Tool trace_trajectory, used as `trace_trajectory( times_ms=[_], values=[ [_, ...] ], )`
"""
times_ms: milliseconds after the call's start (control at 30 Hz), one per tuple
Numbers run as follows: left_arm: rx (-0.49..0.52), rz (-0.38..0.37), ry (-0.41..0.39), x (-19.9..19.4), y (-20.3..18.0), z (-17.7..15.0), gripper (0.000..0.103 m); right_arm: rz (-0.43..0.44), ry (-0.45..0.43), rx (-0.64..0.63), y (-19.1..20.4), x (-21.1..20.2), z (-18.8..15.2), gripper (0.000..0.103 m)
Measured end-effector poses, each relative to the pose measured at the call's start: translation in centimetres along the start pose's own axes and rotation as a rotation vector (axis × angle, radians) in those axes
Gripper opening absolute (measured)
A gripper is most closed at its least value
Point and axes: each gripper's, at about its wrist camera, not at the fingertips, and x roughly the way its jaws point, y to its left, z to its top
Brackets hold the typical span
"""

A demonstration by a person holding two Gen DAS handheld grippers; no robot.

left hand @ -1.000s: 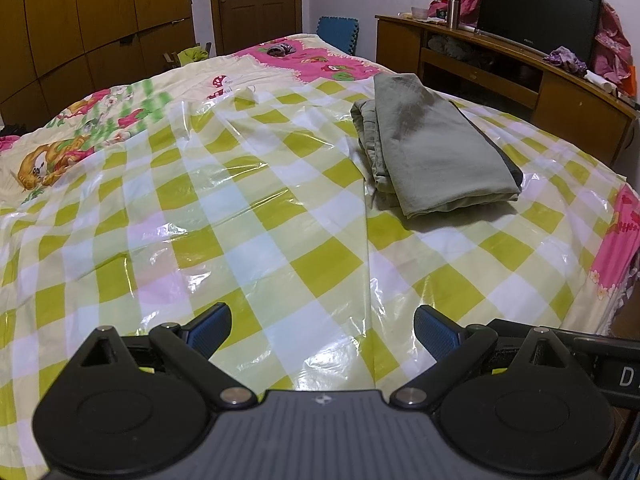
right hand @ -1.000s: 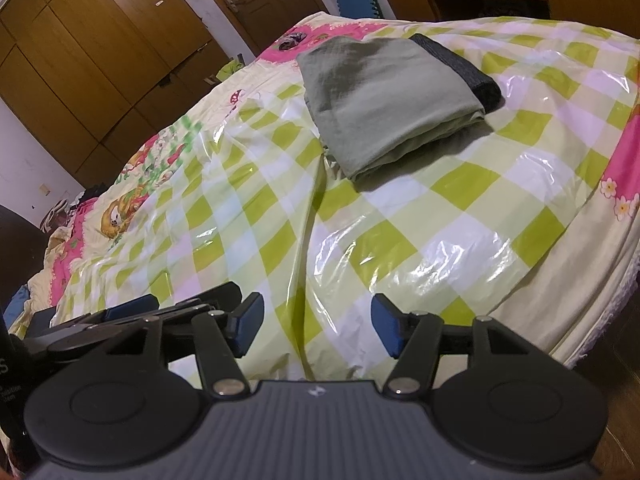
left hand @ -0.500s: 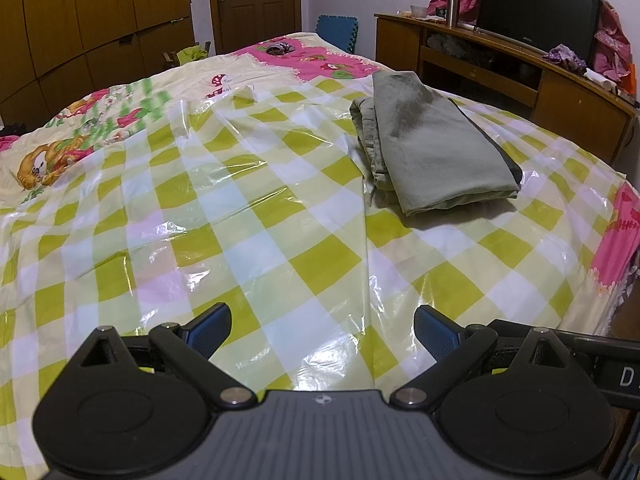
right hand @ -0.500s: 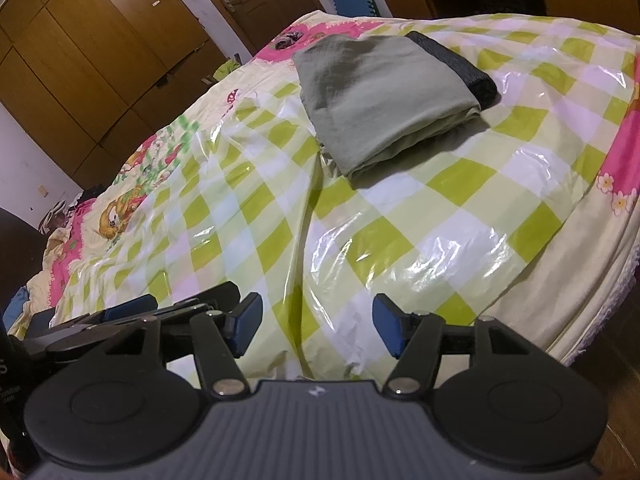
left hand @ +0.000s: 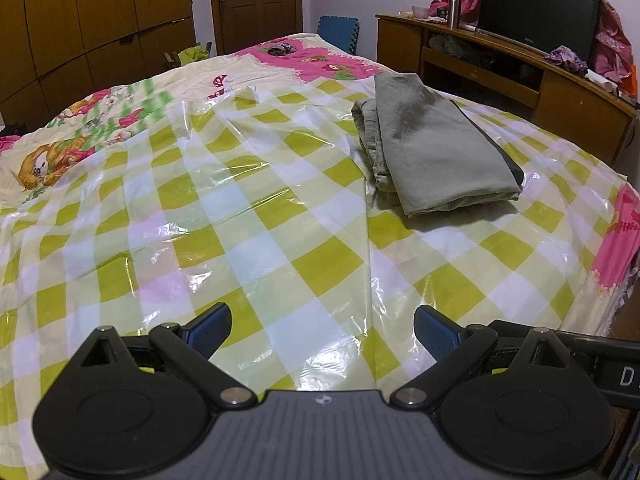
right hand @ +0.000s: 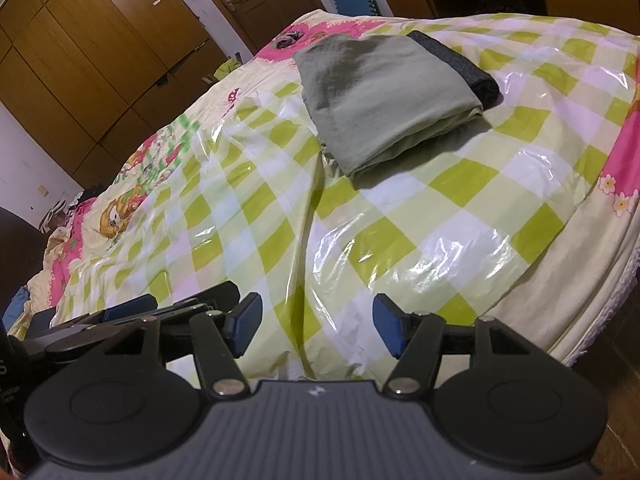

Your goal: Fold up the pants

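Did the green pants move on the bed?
No. The green pants lie on the same checks of the checkered sheet in the left wrist view.

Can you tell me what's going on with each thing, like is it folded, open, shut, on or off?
green pants: folded, lying flat on the bed.
dark cloth: folded, beside the pants, partly under them.
plastic sheet: spread over the bed, wrinkled.
left claw: open, holding nothing.
right claw: open, holding nothing.
door: shut.
TV: screen dark.
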Motion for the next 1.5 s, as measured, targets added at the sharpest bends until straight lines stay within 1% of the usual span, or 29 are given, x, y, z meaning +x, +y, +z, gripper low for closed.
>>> trace_trajectory(
  times_ms=[1500],
  values=[
    [0.005,0.004,0.006,-0.29,-0.06,0.08,0.103,0.000,0.004,0.001,0.07,0.11,-0.02,0.063]
  ],
)
